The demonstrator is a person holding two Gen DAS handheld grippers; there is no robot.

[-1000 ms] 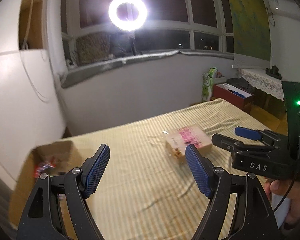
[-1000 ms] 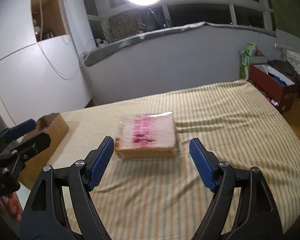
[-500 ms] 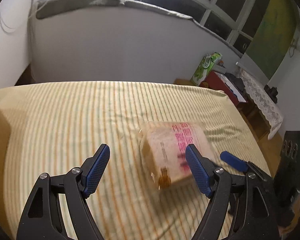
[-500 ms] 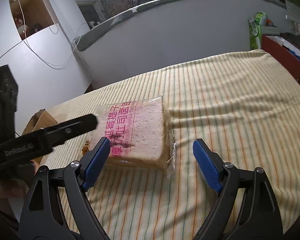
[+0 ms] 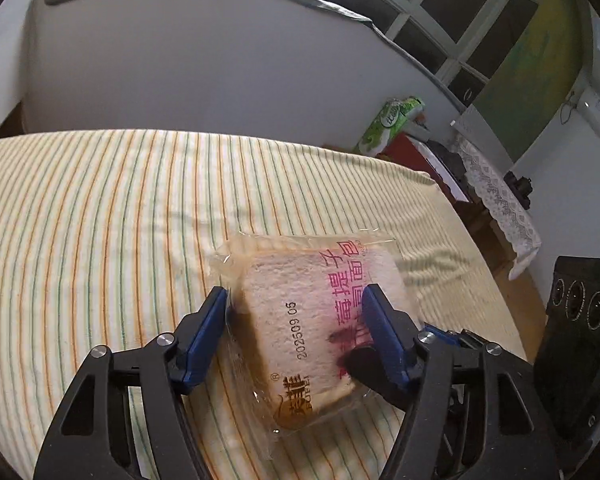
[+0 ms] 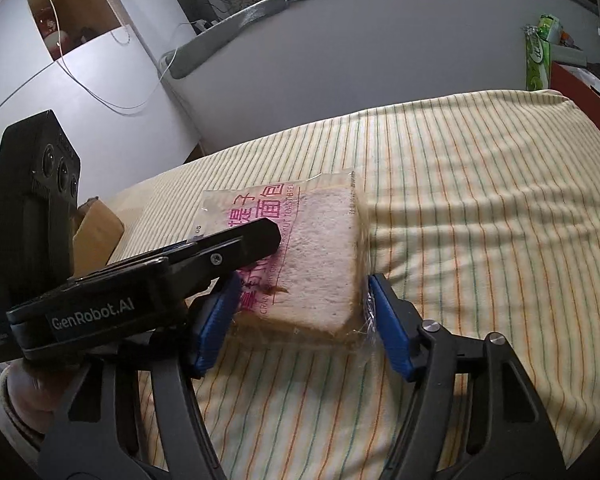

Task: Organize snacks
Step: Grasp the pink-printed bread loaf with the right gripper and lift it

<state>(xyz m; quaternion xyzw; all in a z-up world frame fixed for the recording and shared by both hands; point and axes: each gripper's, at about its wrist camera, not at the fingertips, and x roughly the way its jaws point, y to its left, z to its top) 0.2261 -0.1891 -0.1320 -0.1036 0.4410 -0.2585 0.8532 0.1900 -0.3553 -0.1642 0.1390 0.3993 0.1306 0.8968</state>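
Note:
A clear-wrapped pack of sliced bread with pink print lies on the striped bed sheet. My left gripper straddles its near corner. Its jaws are closing, and its blue pads touch the wrap on both sides. The right gripper holds the same bread pack from another side. Its jaws are closing too, and its pads are against the crinkled plastic. One of the left gripper's fingers crosses over the pack's left part and hides that edge.
A brown cardboard box sits at the bed's left edge behind the left gripper. A green packet and a red box stand on the floor past the far right corner. A hand holds the left gripper.
Both grippers came down and forward onto the bread pack and their jaws narrowed around it. The left gripper swung right, so the cardboard box left its view.

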